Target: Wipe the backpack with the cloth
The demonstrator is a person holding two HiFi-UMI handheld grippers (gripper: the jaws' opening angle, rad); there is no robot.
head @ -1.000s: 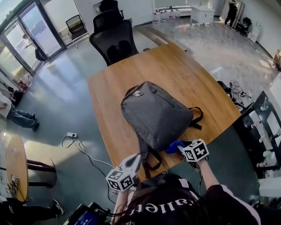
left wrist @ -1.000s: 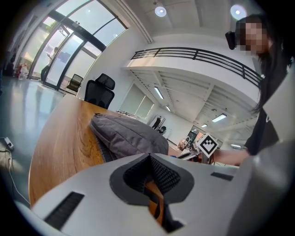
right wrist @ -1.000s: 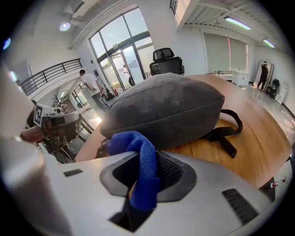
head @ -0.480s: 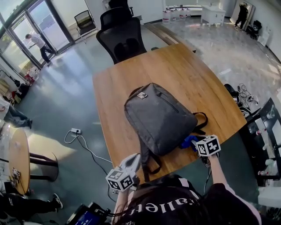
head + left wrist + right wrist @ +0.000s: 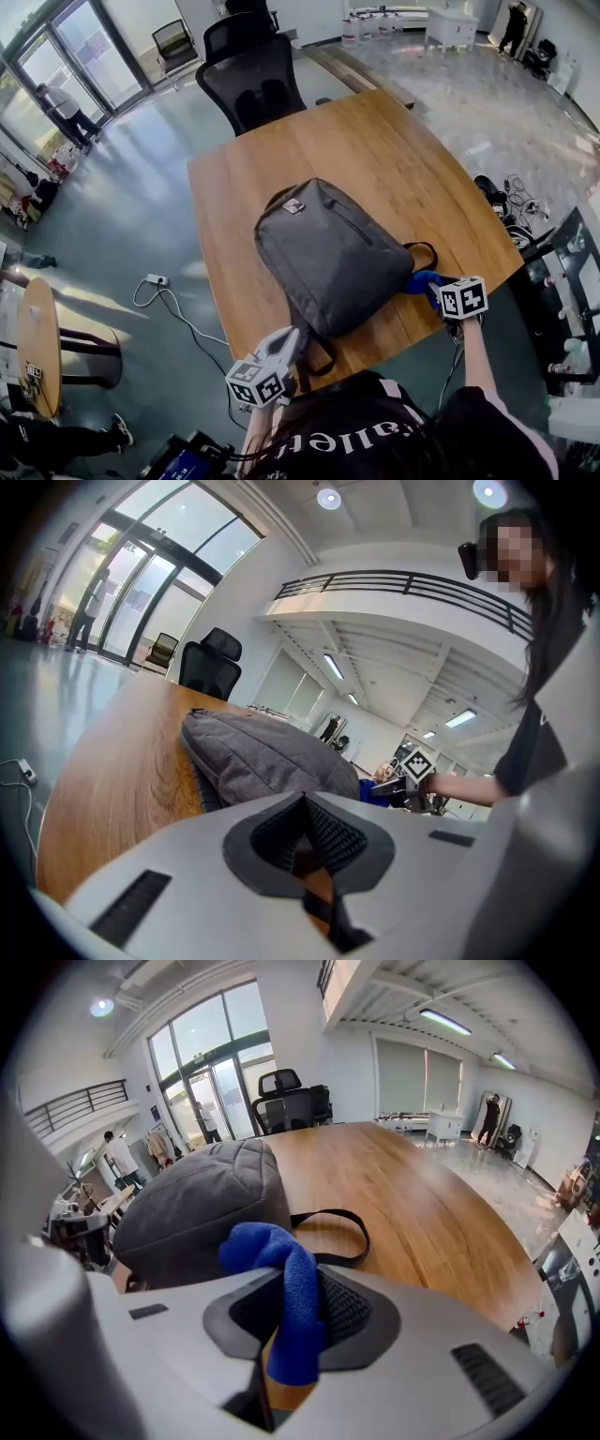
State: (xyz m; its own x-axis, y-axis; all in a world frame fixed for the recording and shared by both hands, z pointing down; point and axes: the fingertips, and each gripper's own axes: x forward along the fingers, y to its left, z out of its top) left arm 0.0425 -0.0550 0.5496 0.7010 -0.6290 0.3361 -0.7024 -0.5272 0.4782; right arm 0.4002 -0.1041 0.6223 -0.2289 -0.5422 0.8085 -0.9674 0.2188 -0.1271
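A grey backpack [image 5: 333,253] lies flat on the wooden table [image 5: 375,150], its straps hanging over the near edge. My right gripper [image 5: 439,287] is shut on a blue cloth [image 5: 420,280] at the backpack's lower right corner, next to a black strap loop [image 5: 424,251]. In the right gripper view the cloth [image 5: 286,1288] is pinched between the jaws, just in front of the backpack [image 5: 202,1206]. My left gripper [image 5: 281,349] hangs off the table's near edge by the straps; in its own view the jaws [image 5: 306,841] are shut and hold nothing.
A black office chair [image 5: 251,80] stands at the table's far side. A round side table [image 5: 37,342] and a cable with a socket strip [image 5: 155,281] are on the floor to the left. Dark equipment [image 5: 572,272] stands to the right of the table.
My right gripper has carried the blue cloth to the right along the backpack's lower edge, toward the strap loop. The left gripper has stayed put.
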